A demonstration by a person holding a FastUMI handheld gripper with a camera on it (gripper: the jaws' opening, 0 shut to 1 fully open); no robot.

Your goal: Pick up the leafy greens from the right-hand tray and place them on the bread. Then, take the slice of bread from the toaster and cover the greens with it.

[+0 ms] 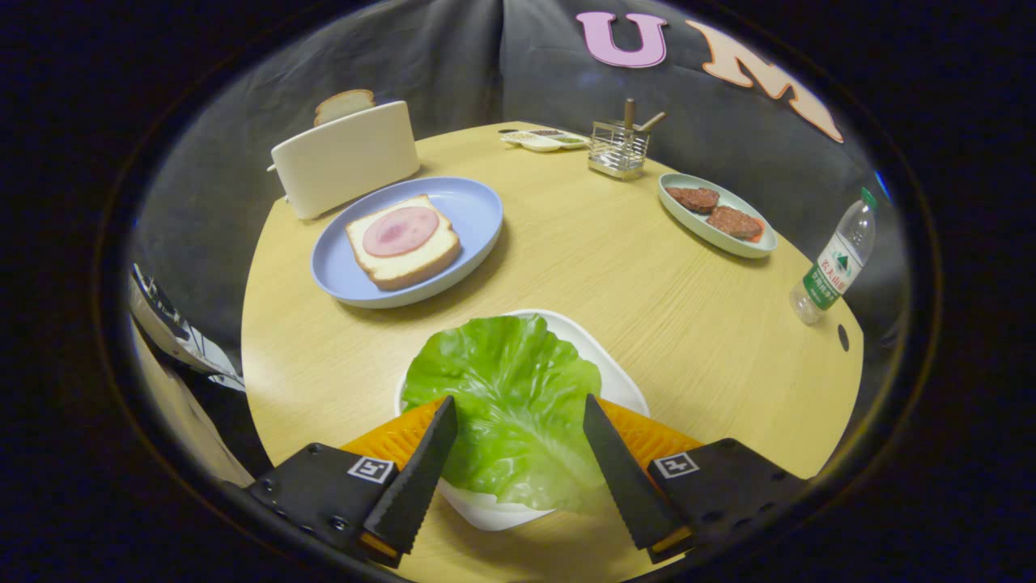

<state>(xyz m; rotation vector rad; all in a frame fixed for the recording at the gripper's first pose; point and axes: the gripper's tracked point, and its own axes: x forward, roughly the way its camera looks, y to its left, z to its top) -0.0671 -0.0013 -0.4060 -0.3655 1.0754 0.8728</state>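
Jaws (520, 414) up close, spread wide, nothing clamped, one finger (425, 465) on either flank of the lettuce leaf (511, 409). Leaf lying right between them on the white tray (623, 380), overhanging the tray's near lip, curled and glossy, green veins plain to see. Whether the fingertips touch the leaf's edges: cannot tell. Tray resting on the pale wooden table (647, 316).

Beyond the jaws and off to the left: blue plate (473, 214), and on it a slice of bread (409, 255) lying flat, topped with a round pink slice of ham (401, 231). Well apart from the leaf, bare wood between.

Farther back behind that plate: white toaster (344, 158), just beside the plate's far rim, second slice of bread (344, 105) poking up out of its slot.

Far ahead, past the middle of the table: wire holder (617, 150) with wooden handles standing in it, and a small flat dish (544, 139) next to it, contents too small to tell.

Beyond the jaws to the right: pale green oval plate (757, 243) carrying two brown patties (716, 209). Further right still, near the table's edge, a clear plastic water bottle (838, 259) standing upright with a green cap.
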